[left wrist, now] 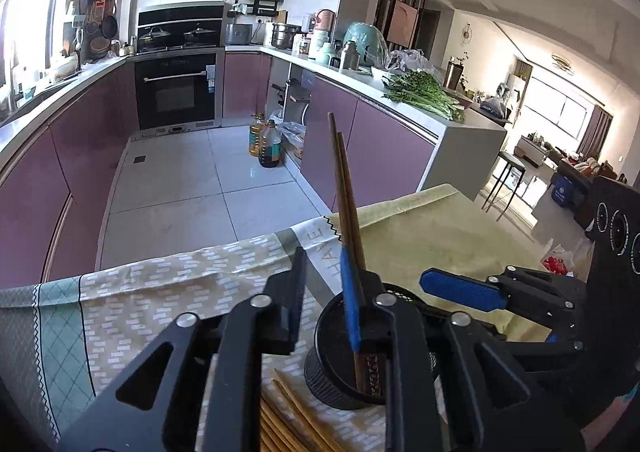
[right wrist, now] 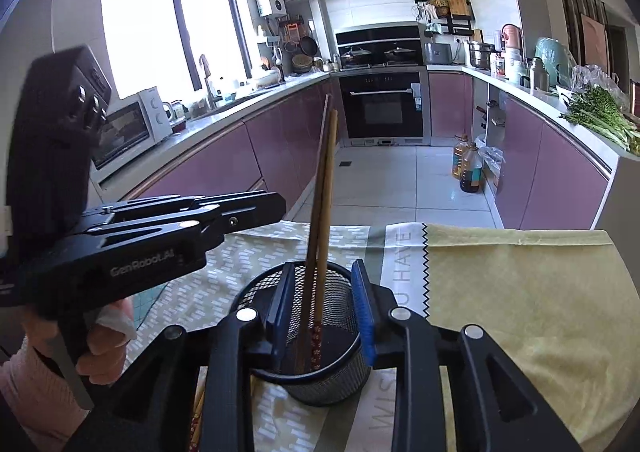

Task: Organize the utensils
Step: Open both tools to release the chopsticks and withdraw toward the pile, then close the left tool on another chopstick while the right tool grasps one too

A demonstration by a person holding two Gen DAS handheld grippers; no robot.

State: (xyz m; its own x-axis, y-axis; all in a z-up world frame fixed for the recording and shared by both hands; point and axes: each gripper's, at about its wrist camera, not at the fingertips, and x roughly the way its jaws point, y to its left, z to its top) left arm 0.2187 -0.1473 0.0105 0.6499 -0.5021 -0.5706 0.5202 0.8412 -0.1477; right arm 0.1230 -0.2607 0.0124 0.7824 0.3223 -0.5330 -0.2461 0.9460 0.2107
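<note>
Two handheld claws at a mesh cup holding chopsticks.

Nearest, the right claw [right wrist: 323, 312] stands released, pads clear of two chopsticks [right wrist: 320, 252] leaning in the black mesh cup [right wrist: 320, 380]. The left claw [left wrist: 324, 292] is likewise released. Loose chopsticks [left wrist: 288, 420] lie on the cloth-covered surface [right wrist: 520, 292].

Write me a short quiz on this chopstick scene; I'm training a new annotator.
1. True or false: two dark chopsticks stand in the black mesh holder.
2. The right hand-held gripper is: A) open, with the dark chopsticks between its pads; B) shut on the holder's rim; C) out of view.
3. Fill in: the loose light chopsticks lie on the ___ beside the holder.

Key: 1 true; 2 A; 3 tablecloth.
</note>
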